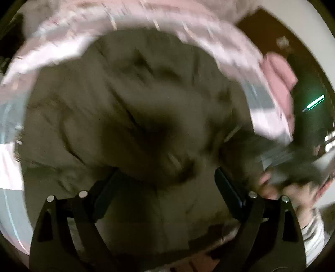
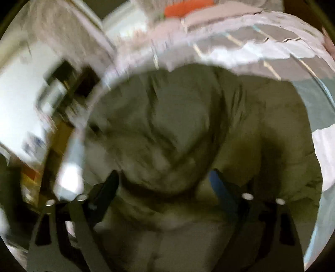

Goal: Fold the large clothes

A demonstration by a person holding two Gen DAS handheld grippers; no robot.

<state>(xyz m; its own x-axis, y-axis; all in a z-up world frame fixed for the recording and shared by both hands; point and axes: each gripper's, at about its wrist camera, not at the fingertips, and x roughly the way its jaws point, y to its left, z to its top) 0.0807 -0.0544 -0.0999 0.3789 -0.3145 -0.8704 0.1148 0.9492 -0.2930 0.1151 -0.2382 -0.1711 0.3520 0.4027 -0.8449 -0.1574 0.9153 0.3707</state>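
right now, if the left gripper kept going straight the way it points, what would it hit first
Most likely the rumpled olive-green padded jacket: it fills the view ahead of the left gripper, whose open fingers hold nothing. The picture is blurred, so depth is unclear.

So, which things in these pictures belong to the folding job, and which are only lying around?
Part of the job:
- olive-green coat, spread out on the bed
- left gripper, open above the coat
- right gripper, open above the coat

Only lying around:
- pale patterned bedsheet under the coat
- pink cloth at the bed's edge
- orange thing beyond the bed, too blurred to identify
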